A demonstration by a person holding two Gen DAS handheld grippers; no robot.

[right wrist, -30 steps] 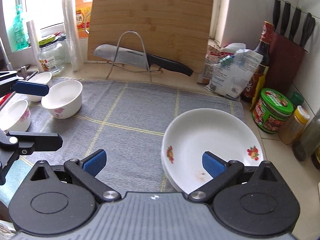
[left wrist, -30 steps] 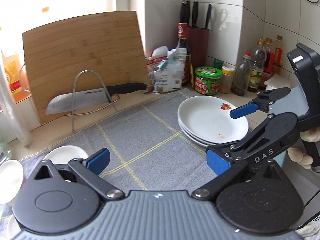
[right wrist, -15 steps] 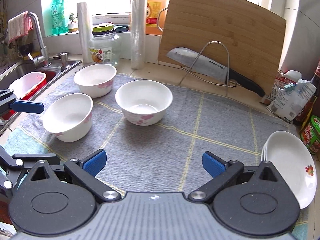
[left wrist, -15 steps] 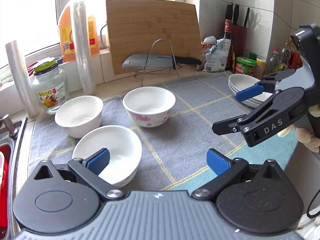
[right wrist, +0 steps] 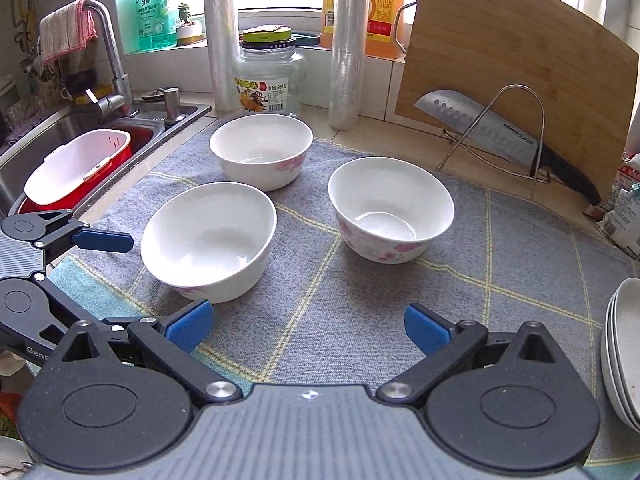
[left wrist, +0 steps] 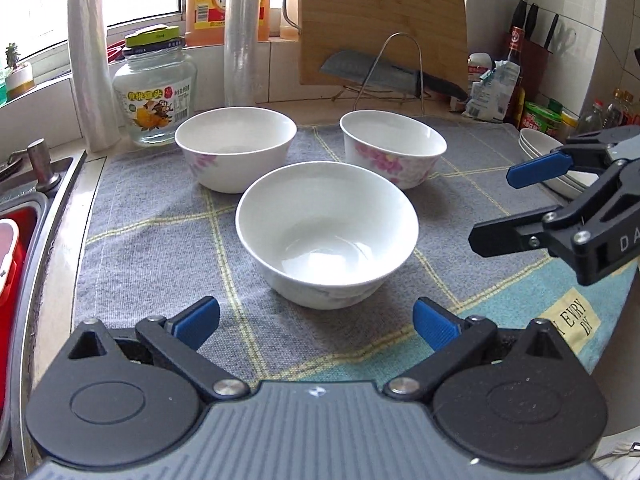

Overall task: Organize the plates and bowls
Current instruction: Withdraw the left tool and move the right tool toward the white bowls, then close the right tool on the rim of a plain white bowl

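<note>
- While both grippers are hanging above the grey checked mat (left wrist: 152, 216), the left gripper (left wrist: 316, 322) is standing released, its blue pads (left wrist: 198, 322) spread wide and gripping nothing.
- The nearest white bowl (left wrist: 326, 232) is sitting upright on the mat at twelve o'clock from that gripper, just beyond the pad tips and apart from them.
- Two more bowls are sitting farther back: a plain-looking one (left wrist: 236, 146) at eleven o'clock and a pink-flowered bowl (left wrist: 394, 152) at one o'clock, each near the front bowl but not touching it.
- The right gripper (right wrist: 308, 328) is likewise hanging released and empty, jaws wide; in the left wrist view it is reaching in at three o'clock.
- In the right wrist view the flowered bowl is lying at one o'clock and the front bowl at eleven o'clock.
- A stack of white plates (right wrist: 624, 356) is resting at the mat's edge at three o'clock; how many plates is hard to be sure of, perhaps three.
- A glass jar (left wrist: 154, 92) is standing at ten o'clock behind the bowls, and a cleaver (right wrist: 492, 136) is leaning on a wire rack (right wrist: 516, 128) before the bamboo cutting board (right wrist: 508, 56) at one o'clock.
- A red basin (right wrist: 76, 168) is sitting in the sink at ten o'clock.
</note>
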